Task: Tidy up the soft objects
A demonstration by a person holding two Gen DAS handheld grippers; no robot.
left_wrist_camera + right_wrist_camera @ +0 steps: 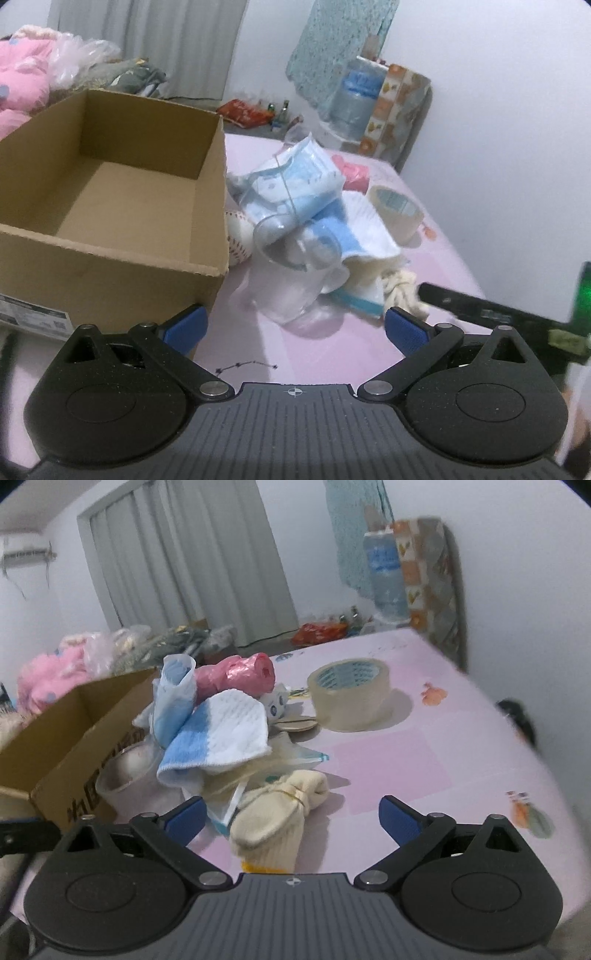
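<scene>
A pile of soft things lies on the pink table: a blue-and-white cloth [218,734], a bag of face masks [291,181], a cream sock bundle [273,819] tied with a rubber band, and a pink plastic roll [240,674]. My right gripper [291,814] stands open, and the cream sock lies between its blue pads without touching them. My left gripper [295,328] is open and holds nothing; a clear plastic cup [284,280] stands just ahead of it. An open cardboard box [110,206], its inside bare, sits left of the pile. The right gripper's body [491,314] shows at the left wrist view's right edge.
A roll of clear tape [349,698] stands on the table right of the pile. A baseball [238,240] lies against the box. Beyond the table are curtains [192,557], a water bottle [384,572], pink bedding [18,88] and a table edge [517,716] at the right.
</scene>
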